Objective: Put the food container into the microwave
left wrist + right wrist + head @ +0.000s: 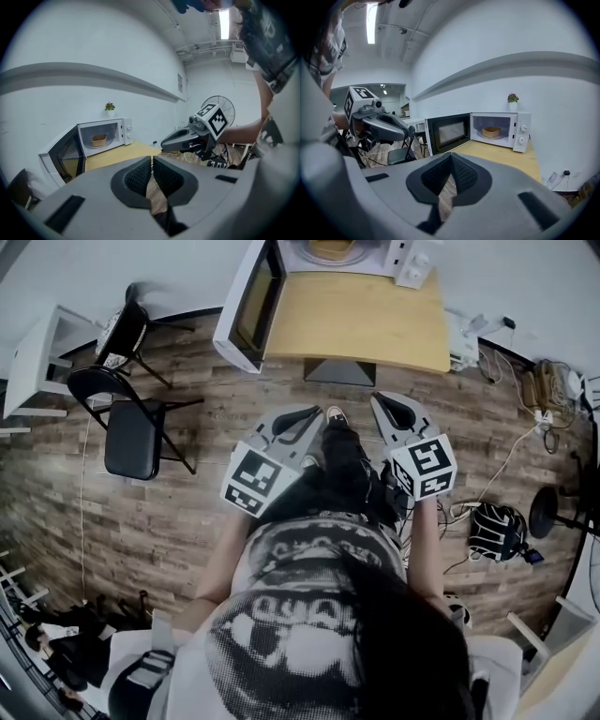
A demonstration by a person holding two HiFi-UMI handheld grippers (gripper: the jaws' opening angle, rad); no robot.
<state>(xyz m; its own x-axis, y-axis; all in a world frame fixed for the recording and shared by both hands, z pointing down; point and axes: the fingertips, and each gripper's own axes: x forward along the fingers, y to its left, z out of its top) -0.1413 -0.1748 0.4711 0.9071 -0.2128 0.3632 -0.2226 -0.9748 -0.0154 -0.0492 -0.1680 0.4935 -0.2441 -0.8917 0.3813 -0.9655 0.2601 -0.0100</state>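
Food container [491, 132] sitting inside the open microwave [521, 132] on the bench [356, 320], left gripper [152, 161] and right gripper [451, 160] both short of the bench, fingers [139, 177] pressed together, nothing between them.

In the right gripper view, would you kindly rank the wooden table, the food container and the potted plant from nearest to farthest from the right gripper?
1. wooden table, directly ahead, lower right.
2. food container, inside the open microwave, and potted plant, on top of it: too close to call.
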